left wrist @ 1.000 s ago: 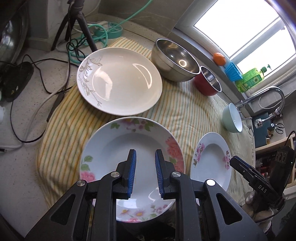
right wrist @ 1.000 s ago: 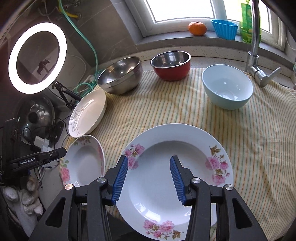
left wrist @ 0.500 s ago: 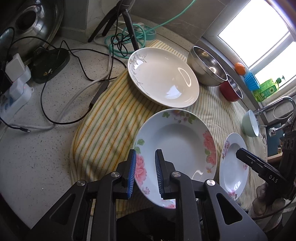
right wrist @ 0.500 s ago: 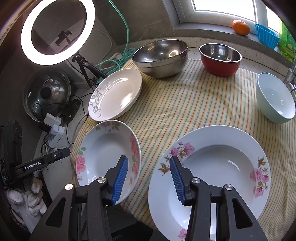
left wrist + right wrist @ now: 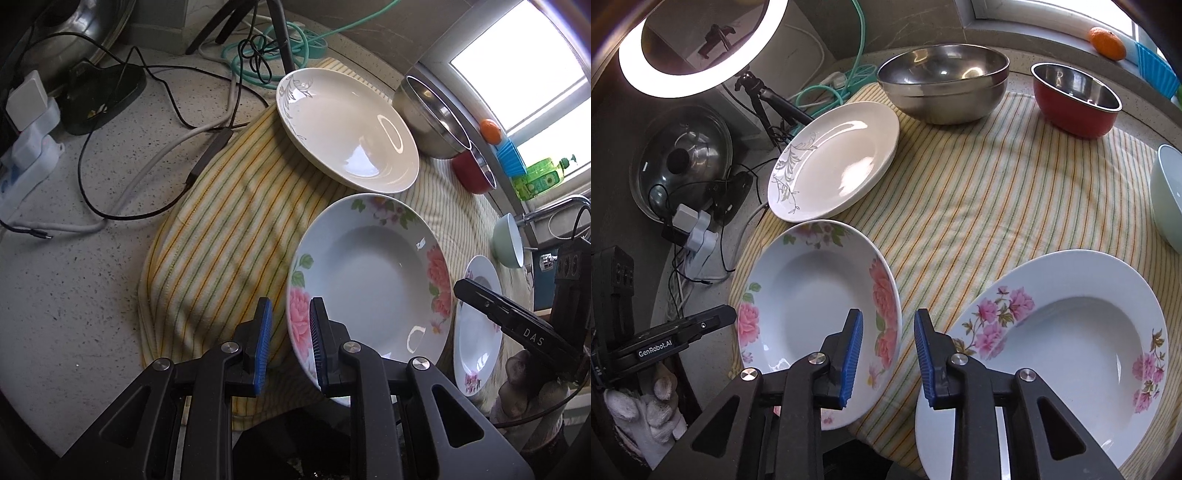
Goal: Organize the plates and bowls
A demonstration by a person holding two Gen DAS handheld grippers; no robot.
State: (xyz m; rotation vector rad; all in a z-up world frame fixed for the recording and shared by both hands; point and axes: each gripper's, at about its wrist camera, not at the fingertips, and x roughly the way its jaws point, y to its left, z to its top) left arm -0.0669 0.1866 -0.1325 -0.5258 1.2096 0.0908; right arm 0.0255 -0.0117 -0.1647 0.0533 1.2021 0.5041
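Note:
A deep plate with peony flowers (image 5: 369, 280) (image 5: 812, 295) lies on the striped cloth (image 5: 997, 184). My left gripper (image 5: 290, 343) hovers at its left rim, jaws narrowly open, the rim showing between them with no pad touching it. My right gripper (image 5: 888, 354) is at the same plate's right rim, and its jaws are closing with the rim and cloth in the gap, untouched. A larger plate with pink flowers (image 5: 1063, 350) sits to the right. A white plate with a grey leaf pattern (image 5: 834, 162) lies behind.
At the back stand a steel bowl (image 5: 942, 85), a red bowl (image 5: 1075, 103) and a pale green bowl (image 5: 1167, 195). Left of the cloth are cables (image 5: 110, 177), a power strip (image 5: 26, 147), a pot lid (image 5: 683, 158) and a ring light (image 5: 698, 48) on a tripod.
Both grippers moved left and lower: the left from over the peony plate's middle to its left rim, the right from over the pink-flower plate to the peony plate's right rim. The right jaws narrowed.

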